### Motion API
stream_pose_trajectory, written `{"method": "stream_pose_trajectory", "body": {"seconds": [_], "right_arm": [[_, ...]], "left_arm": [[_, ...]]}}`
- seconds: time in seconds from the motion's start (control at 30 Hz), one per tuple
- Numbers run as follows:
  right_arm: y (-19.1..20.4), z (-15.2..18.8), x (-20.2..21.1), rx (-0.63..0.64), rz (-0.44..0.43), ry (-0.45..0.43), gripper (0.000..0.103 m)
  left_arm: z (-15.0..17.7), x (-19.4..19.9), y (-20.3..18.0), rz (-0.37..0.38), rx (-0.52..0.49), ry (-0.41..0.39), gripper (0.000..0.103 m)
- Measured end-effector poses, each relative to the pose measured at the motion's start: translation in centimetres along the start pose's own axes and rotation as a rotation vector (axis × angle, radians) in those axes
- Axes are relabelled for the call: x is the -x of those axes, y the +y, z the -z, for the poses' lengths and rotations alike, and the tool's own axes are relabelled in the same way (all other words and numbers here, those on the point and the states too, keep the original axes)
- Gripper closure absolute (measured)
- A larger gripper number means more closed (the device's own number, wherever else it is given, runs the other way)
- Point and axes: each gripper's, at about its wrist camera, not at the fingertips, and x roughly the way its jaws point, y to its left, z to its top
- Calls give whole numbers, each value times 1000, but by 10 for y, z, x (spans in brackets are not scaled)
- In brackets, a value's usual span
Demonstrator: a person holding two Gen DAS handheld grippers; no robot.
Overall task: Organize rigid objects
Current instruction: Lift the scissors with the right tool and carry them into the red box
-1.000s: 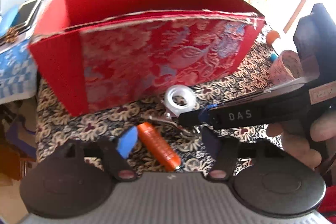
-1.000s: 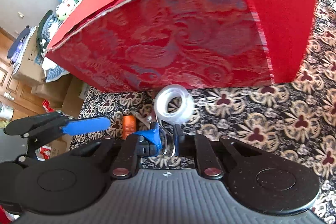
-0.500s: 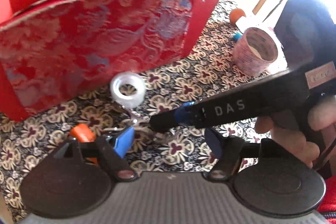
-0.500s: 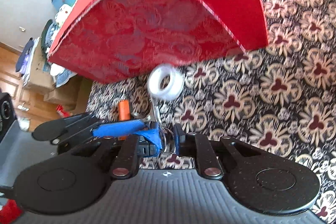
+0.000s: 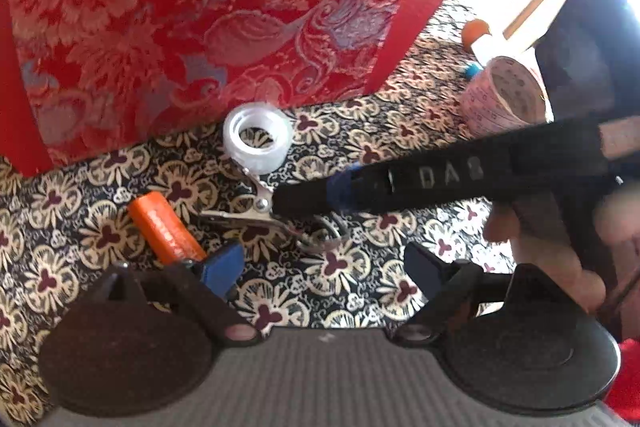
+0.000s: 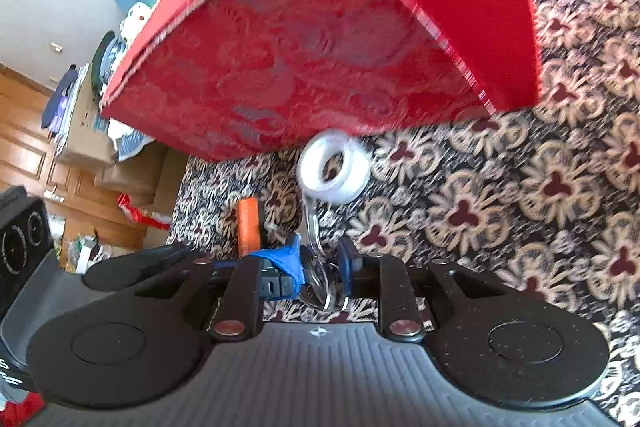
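Small metal scissors (image 5: 268,217) lie open on the patterned cloth, one blade tip touching a clear tape roll (image 5: 258,143). My right gripper (image 6: 320,263) reaches in from the right. Its jaws are opening, and the scissors' handle loops (image 6: 320,279) sit between the pads, which still touch them. My left gripper (image 5: 322,267) is open and widening, with only cloth between its fingers, just short of the scissors. An orange cylinder (image 5: 164,227) lies beside its left finger (image 5: 224,267). The red brocade box (image 5: 208,39) stands behind the roll.
At the right of the left wrist view, a pink tape roll (image 5: 504,95) and an orange-capped bottle (image 5: 480,39) sit on the cloth (image 5: 400,147). A person's hand (image 5: 540,239) holds the right gripper. Cardboard boxes and wooden cabinets (image 6: 24,155) lie beyond the table's left edge.
My left gripper's fingers have spread much wider, and it has sunk closer to the cloth; the orange cylinder now lies outside its left finger. The right gripper's pads have parted slightly around the scissors' loops.
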Motion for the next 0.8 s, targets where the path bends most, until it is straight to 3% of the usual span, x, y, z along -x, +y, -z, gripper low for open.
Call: {"method": "stream_pose_trajectory", "body": {"seconds": [0.1, 0.2, 0.23, 0.33, 0.43, 0.8], "right_arm": [[-3, 2, -3, -12, -19, 12, 103], [-12, 2, -1, -76, -59, 29, 99], [-14, 3, -1, -85, -62, 30, 100], [-16, 10, 7, -76, -53, 20, 101], [-17, 16, 19, -74, -55, -3, 101], [-17, 16, 101, -47, -66, -239, 101]], "left_arm": [[-3, -3, -7, -22, -5, -27, 20], [-2, -3, -10, -14, -10, -39, 38], [-1, -3, -10, -6, -9, -36, 53], [2, -3, -16, -7, -27, -31, 55], [4, -3, -27, -23, -53, -29, 66], [-20, 22, -94, -9, -249, -154, 66]]}}
